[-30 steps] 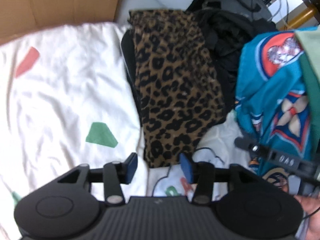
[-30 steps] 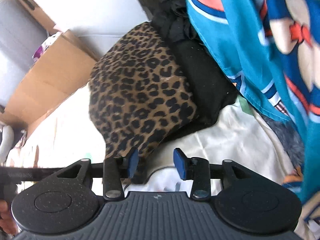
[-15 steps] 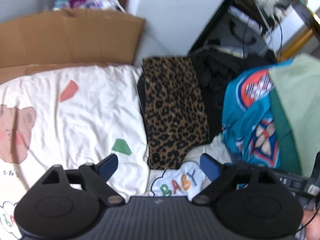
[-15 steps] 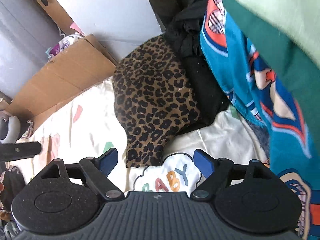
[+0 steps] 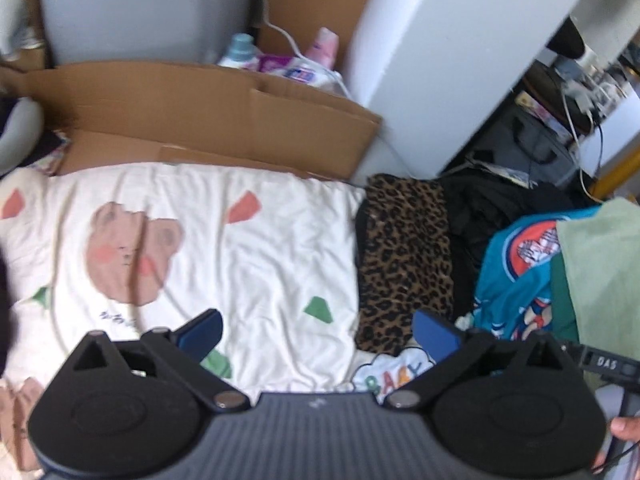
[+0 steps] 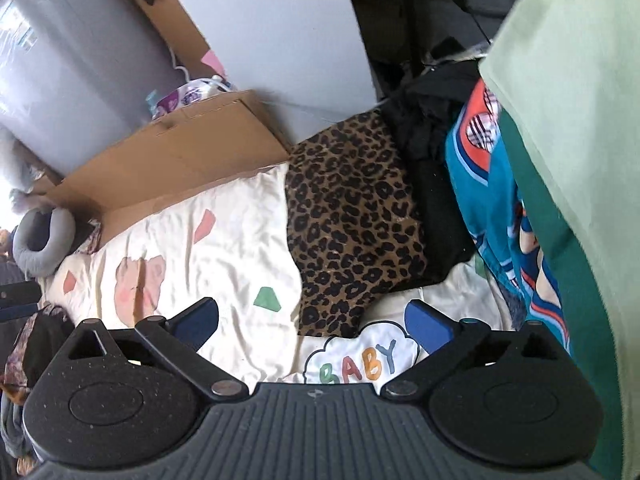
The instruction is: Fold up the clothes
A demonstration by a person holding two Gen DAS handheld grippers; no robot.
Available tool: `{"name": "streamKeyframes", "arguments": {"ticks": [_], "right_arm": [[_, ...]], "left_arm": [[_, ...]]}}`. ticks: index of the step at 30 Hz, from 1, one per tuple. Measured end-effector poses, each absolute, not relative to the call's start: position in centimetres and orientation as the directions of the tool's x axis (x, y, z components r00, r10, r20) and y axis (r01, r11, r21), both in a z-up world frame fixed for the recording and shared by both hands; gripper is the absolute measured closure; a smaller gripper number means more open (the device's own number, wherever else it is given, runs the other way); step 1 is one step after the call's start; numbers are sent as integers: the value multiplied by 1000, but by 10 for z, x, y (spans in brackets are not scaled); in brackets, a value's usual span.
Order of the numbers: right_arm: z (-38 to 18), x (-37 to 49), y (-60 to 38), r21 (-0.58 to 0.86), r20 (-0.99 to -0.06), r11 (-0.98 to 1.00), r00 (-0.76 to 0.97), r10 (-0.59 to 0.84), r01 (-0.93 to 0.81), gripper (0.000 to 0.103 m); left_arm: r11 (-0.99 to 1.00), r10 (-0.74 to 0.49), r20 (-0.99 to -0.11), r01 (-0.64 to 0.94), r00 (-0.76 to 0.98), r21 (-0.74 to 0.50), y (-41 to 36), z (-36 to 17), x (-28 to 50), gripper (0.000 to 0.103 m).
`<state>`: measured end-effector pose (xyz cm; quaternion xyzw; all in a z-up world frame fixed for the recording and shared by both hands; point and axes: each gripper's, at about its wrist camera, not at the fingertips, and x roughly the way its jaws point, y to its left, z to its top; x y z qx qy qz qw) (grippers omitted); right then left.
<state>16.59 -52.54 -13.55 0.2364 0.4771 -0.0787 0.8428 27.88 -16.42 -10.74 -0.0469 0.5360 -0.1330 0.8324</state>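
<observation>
A folded leopard-print garment (image 5: 404,256) (image 6: 352,220) lies on a cream blanket with a bear print (image 5: 192,240) (image 6: 208,256), on top of black clothes (image 5: 492,208) (image 6: 436,200). To its right is a heap with a teal patterned garment (image 5: 516,280) (image 6: 484,192) and a pale green one (image 5: 600,264) (image 6: 568,120). My left gripper (image 5: 318,334) hovers above the blanket, open and empty, short of the leopard garment. My right gripper (image 6: 312,322) is also open and empty, just in front of that garment's near edge.
Flattened cardboard (image 5: 200,120) (image 6: 172,160) stands along the blanket's far edge, against a white wall (image 5: 432,60). A grey neck pillow (image 6: 42,240) lies at the far left. Dark bags and cables (image 5: 536,148) crowd the back right. A hand (image 5: 624,430) shows at the lower right.
Both grippers went from nearly shut to wide open and pulled back and up from the leopard garment, so more of the blanket and cardboard now shows.
</observation>
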Motion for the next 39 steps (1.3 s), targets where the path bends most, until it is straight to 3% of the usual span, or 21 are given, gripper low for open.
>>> {"name": "streamKeyframes", "arguments": {"ticks": [16,31,39], "right_arm": [[-71,175,-489,273,-861,910,502,87,311,1],[-6,152,-431,308,-815,933,558,158,186,1],[9,141,-390,317,-790,942,580,199,109,1]], "left_arm": [[993,-110,-881,9,460,-119,-81,-50,232,1],[990,-117,-851,-4,511,-139,-35,-12,165,1],[988,-52,-829,-95,557,-125,-5,-2,130,1]]}}
